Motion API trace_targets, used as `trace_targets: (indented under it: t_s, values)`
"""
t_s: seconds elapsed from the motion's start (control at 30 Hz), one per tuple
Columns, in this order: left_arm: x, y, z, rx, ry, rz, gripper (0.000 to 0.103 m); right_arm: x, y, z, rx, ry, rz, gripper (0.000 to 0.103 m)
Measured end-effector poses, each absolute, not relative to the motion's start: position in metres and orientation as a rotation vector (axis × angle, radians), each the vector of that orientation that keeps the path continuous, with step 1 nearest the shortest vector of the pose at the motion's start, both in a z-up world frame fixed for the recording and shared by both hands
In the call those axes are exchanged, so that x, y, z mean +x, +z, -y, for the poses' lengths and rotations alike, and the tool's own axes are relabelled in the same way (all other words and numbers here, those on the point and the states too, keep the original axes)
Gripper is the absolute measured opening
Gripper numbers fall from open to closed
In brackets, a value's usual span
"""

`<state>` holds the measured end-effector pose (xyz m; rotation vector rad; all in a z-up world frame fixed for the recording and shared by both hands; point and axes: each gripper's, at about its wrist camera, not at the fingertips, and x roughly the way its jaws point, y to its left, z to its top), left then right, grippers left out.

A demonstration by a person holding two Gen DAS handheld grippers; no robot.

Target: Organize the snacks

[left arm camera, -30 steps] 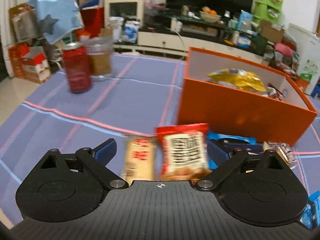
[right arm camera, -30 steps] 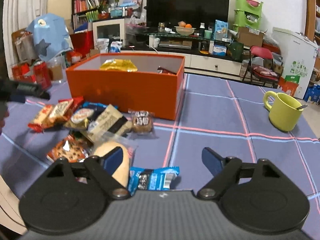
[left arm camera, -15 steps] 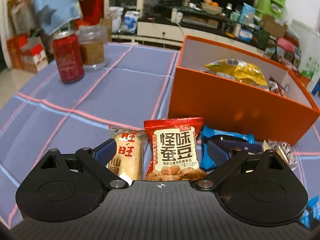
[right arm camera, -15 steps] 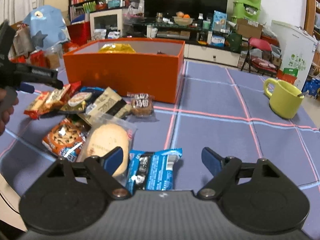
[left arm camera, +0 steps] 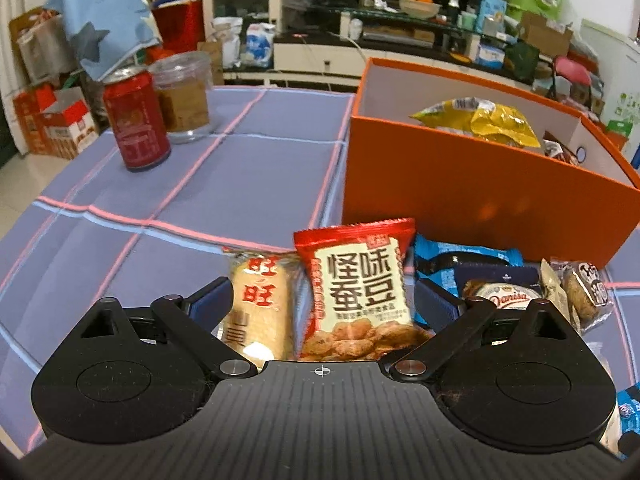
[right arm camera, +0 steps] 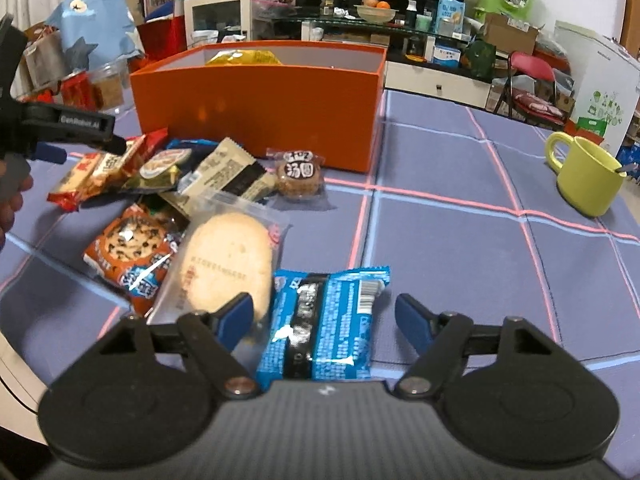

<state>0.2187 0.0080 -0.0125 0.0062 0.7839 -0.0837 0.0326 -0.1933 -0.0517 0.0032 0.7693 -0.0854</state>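
Note:
An orange box (left arm camera: 480, 188) stands on the table with a yellow chip bag (left arm camera: 480, 120) inside; it also shows in the right wrist view (right arm camera: 256, 116). My left gripper (left arm camera: 322, 300) is open, its jaws around a red bean-snack packet (left arm camera: 356, 292) and a rice cracker packet (left arm camera: 256, 304). My right gripper (right arm camera: 324, 316) is open over a blue cookie packet (right arm camera: 324, 320). A round cracker in clear wrap (right arm camera: 228, 264) lies beside it. The left gripper (right arm camera: 64, 128) shows at the far left of the right wrist view.
More snack packets lie in front of the box, among them a Danisa packet (left arm camera: 500, 292) and a chocolate cookie packet (right arm camera: 132, 248). A red can (left arm camera: 136, 120) and a clear jar (left arm camera: 184, 96) stand at the far left. A green mug (right arm camera: 584, 176) stands at the right.
My left gripper has come lower and closer over the red packet and rice cracker. My right gripper has moved forward so the blue cookie packet sits between its jaws.

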Motion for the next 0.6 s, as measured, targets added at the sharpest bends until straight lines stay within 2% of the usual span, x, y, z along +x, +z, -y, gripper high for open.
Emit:
trace_targets:
  t_s: [0.43,0.6]
  values:
    - [0.239,-0.027,-0.003,0.020,-0.063,-0.800,0.076,0.032,-0.053,0.194,0.009,-0.088,-0.770,0.081]
    - [0.238,-0.022,0.001,0.004,-0.102,-0.799,0.073,0.029,-0.053,0.195,0.007,-0.096,-0.767,0.082]
